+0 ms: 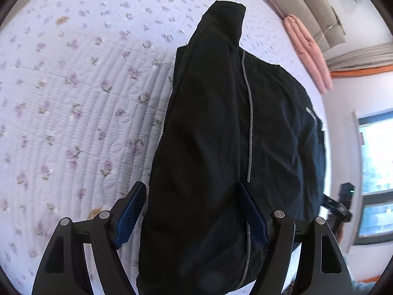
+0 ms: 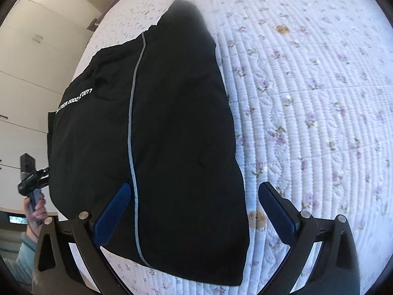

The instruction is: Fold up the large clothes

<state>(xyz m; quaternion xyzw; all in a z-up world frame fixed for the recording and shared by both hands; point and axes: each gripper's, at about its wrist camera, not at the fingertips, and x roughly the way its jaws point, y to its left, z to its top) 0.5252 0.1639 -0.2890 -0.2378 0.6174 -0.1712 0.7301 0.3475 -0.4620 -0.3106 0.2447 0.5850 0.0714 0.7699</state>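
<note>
Both sets of jaws are standing wide apart, gripping nothing: the left gripper [image 1: 192,211] and the right gripper [image 2: 199,209] are each straddling the near end of the black garment [image 1: 221,135] [image 2: 172,123]. It is lying folded on the floral bedspread [image 1: 73,86] [image 2: 307,98], its long axis running away from both cameras, tapering to a narrow far end.

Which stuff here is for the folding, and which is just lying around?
For the folding:
black garment
left tongs, open
right tongs, open
floral quilt it lies on

Just lying around:
pink folded fabric
window
cupboards
</note>
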